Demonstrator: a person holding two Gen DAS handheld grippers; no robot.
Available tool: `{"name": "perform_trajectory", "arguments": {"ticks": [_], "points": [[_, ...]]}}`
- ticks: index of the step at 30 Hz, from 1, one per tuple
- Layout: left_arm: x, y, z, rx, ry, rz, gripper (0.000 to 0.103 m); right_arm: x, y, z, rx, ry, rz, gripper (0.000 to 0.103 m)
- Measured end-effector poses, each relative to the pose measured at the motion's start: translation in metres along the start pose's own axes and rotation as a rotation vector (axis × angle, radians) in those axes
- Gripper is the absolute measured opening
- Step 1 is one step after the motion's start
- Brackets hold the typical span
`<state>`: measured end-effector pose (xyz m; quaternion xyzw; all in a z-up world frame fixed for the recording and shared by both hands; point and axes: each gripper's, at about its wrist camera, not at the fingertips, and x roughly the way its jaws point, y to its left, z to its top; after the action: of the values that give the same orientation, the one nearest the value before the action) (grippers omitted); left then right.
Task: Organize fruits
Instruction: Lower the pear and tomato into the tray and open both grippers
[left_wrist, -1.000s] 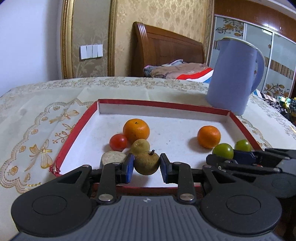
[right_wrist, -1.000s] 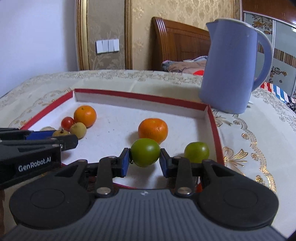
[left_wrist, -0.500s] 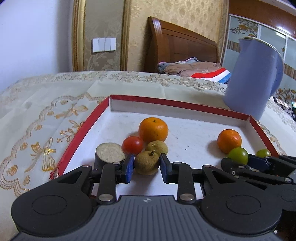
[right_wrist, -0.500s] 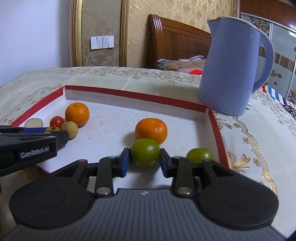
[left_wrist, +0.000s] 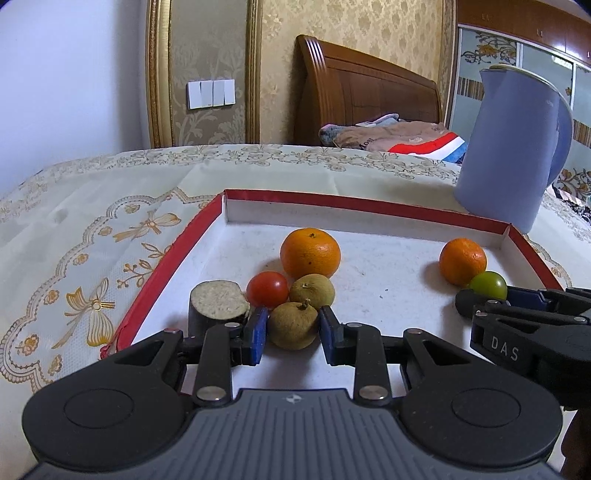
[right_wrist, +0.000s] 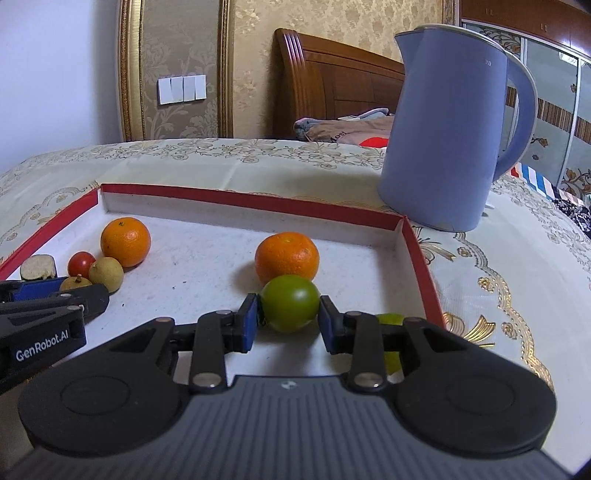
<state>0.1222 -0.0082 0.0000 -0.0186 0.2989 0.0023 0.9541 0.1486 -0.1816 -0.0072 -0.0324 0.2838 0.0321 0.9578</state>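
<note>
**Both jaws on fruit, each carried up against its group**

Our left gripper (left_wrist: 291, 328) has its jaws closed narrow on the brown longan (left_wrist: 292, 325), blue pads pressing both sides. Our right gripper (right_wrist: 289, 319) is clamped the same way on the green tomato (right_wrist: 290, 302).

What changed over the last second: the left longan has moved in toward the left cluster and now sits just in front of the second longan (left_wrist: 312, 291) and the red tomato (left_wrist: 267, 289), with the left orange (left_wrist: 310, 252) behind and a cut brown stub (left_wrist: 218, 306) just beside. On the right, the green tomato has been brought in close in front of the right orange (right_wrist: 287, 256); the other green tomato (right_wrist: 391, 343) is now half hidden behind the right finger.

Everything is inside the red-rimmed tray (right_wrist: 421, 262) on the tabletop (left_wrist: 74, 229); blue kettle (right_wrist: 450, 129) stands outside the far right corner.

We judge that both fruits are at their groups, so release looks like the next step. Whether they already rest on the tray floor, we cannot tell.
</note>
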Motion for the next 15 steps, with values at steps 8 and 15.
{"name": "perform_trajectory", "arguments": {"ticks": [8,15], "points": [[-0.0004,0.0021,-0.0004,-0.006,-0.002,-0.005,0.033,-0.0010,-0.0022,-0.0008,0.016,-0.002,0.007,0.035],[-0.0035,-0.0004,-0.0025,0.012,-0.019,-0.003,0.074,-0.0057,-0.0017,-0.0017,0.017,-0.022,0.000,0.058]]}}
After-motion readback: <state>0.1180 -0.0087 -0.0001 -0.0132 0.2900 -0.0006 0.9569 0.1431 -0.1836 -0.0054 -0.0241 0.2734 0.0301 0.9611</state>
